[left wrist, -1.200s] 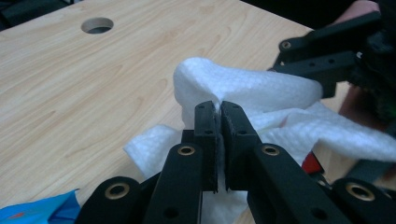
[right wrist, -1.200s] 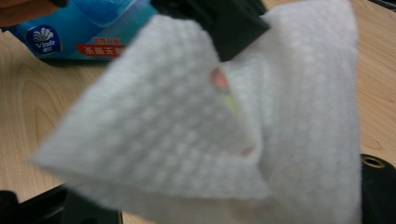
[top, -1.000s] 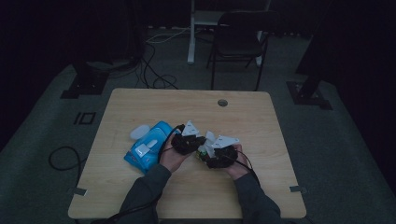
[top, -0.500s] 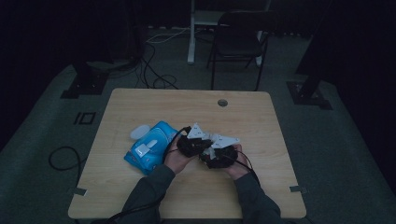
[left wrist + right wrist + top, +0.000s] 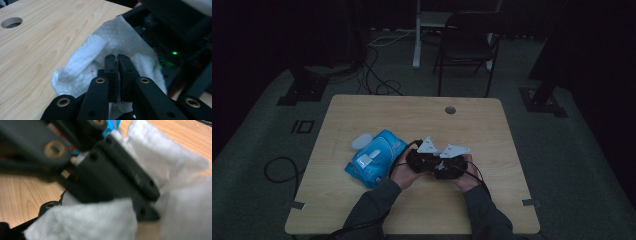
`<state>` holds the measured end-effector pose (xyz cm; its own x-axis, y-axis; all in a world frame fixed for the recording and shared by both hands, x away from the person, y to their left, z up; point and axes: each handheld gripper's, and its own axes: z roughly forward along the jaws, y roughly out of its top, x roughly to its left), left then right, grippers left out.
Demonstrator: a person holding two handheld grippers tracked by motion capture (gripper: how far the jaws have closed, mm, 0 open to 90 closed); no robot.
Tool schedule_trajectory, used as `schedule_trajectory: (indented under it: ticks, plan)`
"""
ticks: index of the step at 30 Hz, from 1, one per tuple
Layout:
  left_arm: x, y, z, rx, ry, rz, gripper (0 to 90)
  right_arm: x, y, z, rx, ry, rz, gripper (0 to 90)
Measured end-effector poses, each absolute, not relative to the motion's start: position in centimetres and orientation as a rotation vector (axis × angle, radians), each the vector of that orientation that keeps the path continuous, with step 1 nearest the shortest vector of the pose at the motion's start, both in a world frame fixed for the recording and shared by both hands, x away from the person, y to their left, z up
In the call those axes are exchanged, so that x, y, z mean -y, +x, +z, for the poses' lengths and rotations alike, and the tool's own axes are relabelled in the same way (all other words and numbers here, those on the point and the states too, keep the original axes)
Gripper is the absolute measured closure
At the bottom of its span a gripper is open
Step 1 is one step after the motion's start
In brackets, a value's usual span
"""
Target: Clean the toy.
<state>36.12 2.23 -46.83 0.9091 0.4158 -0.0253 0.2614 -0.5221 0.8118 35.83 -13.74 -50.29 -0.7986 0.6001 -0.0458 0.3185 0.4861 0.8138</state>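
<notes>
My left gripper (image 5: 117, 58) has its jaws pressed together on a fold of the white wipe (image 5: 87, 56); the rest of the sheet bunches up around and beyond the tips, one rolled edge pointing toward the table hole (image 5: 11, 22). In the right gripper view the wipe (image 5: 175, 165) lies crumpled across the lens and around the black jaws of the other gripper, so I cannot tell how my right jaws stand. From the high view I see the left gripper (image 5: 419, 159) and right gripper (image 5: 451, 165) touching each other at the middle of the table (image 5: 492, 130), near the front edge, with my hands wrapped round them. The blue wipes pack (image 5: 374, 157) lies just left of the left gripper, its white lid (image 5: 360, 141) open at the far end
</notes>
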Motion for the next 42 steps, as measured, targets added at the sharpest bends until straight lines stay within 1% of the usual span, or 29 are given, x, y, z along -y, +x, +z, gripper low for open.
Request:
schedule_trajectory:
  ticks: [11, 14, 22, 26, 33, 42]
  plan:
    - [-2.8, 35.5, -46.6, -0.457, 2.160, 0.215, 87.2, 14.0, 35.8, -50.1, -2.400, 0.769, 1.222, 33.9]
    - [-3.4, 35.7, -46.6, -0.472, 2.153, 0.221, 87.2, 14.0, 35.8, -50.1, -2.400, 0.768, 1.217, 33.9]
    - [-4.9, 36.8, -46.5, -0.543, 2.145, 0.289, 87.3, 13.8, 35.8, -50.3, -2.408, 0.766, 1.206, 33.9]
    - [-5.2, 37.2, -46.5, -0.571, 2.129, 0.298, 87.4, 13.6, 35.7, -50.3, -2.415, 0.757, 1.208, 33.9]
    - [-4.8, 37.7, -46.6, -0.589, 2.125, 0.305, 87.5, 13.3, 35.6, -50.4, -2.428, 0.746, 1.207, 33.9]
    - [-3.6, 37.5, -46.7, -0.555, 2.134, 0.287, 87.5, 13.3, 35.5, -50.4, -2.434, 0.742, 1.215, 33.9]
